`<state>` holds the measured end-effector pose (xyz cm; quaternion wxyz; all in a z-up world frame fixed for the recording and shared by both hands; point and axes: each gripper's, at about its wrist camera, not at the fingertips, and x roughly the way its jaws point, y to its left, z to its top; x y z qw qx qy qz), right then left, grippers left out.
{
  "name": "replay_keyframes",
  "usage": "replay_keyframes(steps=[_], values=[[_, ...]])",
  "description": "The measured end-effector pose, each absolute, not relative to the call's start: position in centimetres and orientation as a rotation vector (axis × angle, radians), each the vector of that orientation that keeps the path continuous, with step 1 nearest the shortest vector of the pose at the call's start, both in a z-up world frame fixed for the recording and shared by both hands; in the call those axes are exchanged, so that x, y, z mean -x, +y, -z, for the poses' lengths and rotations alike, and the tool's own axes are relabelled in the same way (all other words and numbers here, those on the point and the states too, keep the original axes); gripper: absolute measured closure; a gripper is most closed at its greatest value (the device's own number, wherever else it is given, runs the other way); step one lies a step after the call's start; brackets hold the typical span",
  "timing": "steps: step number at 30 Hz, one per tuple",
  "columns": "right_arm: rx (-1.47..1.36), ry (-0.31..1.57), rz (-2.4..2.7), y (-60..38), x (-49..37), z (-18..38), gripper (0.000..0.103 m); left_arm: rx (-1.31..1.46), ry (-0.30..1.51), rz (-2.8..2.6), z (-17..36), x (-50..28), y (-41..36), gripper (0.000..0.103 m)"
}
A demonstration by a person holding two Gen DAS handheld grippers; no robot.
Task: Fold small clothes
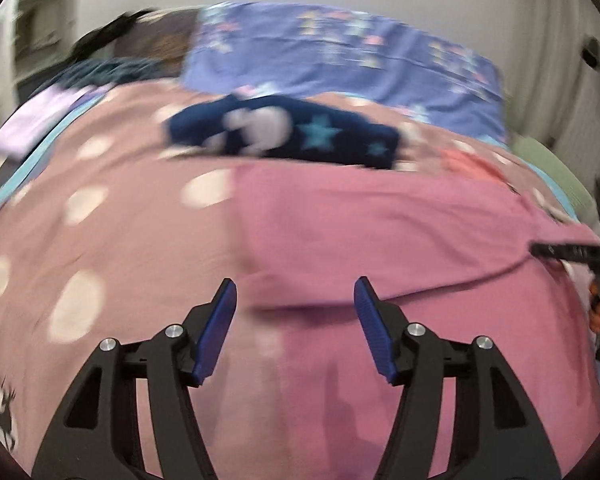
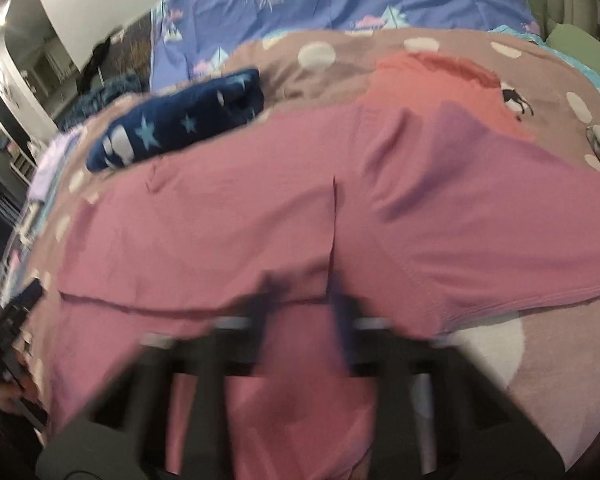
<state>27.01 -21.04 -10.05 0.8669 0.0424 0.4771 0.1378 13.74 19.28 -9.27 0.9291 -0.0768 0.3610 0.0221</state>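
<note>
Pink garment (image 2: 228, 216) spread flat, hem creased, blurred.

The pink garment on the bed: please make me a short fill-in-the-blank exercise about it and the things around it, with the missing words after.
1. The pink garment lies on a bedcover with large pale ____.
2. The folded dark blue cloth behind it carries light blue ____.
3. The left gripper hovers over the garment with its jaws ____.
4. The pillow at the head of the bed is ____ in colour.

Missing words: dots; stars; open; purple
</note>
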Motion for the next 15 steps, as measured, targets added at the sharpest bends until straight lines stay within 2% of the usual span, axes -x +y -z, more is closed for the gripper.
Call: replay_keyframes(steps=[6,8,9,12,15], values=[[0.077,0.967,-0.098,-20.0,-26.1,8.5,0.099,0.268,0.796,0.024,11.1,-13.5,23.1,0.042],[0.131,0.962,0.022,-19.6,-26.3,7.8,0.085,0.288,0.825,0.092,11.7,-14.9,23.0,0.042],[0.131,0.938,0.045,-19.5,-26.0,7.2,0.074,0.293,0.836,0.106,12.0,-15.2,22.9,0.043],[0.116,0.87,-0.075,-16.6,-25.6,4.5,0.073,0.3,0.825,0.141,12.5,-15.6,22.3,0.043],[0.173,0.872,-0.314,-9.8,-26.1,2.9,0.073,0.321,0.812,0.163,12.8,-15.6,22.1,0.055]])
